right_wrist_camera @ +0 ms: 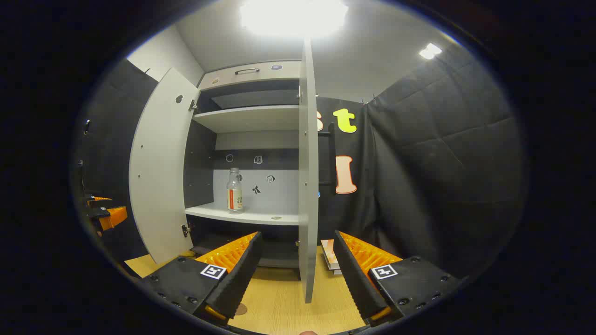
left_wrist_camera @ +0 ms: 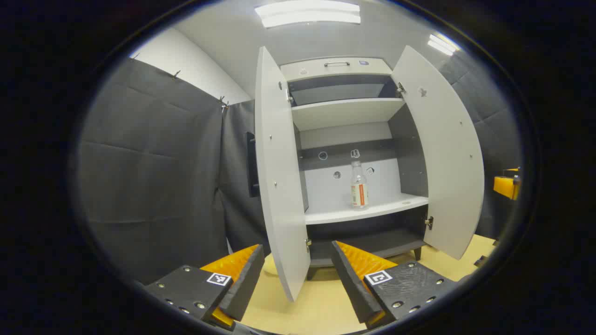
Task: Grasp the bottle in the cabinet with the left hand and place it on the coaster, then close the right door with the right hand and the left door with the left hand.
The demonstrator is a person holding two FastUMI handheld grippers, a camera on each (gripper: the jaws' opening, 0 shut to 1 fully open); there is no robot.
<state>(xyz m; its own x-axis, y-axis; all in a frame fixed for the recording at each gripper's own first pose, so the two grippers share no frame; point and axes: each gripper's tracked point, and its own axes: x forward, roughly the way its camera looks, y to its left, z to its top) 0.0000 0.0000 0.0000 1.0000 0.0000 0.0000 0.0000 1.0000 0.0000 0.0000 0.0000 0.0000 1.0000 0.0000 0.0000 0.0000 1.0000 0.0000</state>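
In the cabinet (left_wrist_camera: 347, 111), a clear cylindrical bottle (left_wrist_camera: 359, 185) stands.

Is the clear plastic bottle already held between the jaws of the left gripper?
No, the clear plastic bottle stands alone on the white cabinet shelf, far from the open left gripper.

Both doors stand open; left door (left_wrist_camera: 279, 177) edge juts toward the bottle (left_wrist_camera: 359, 184).
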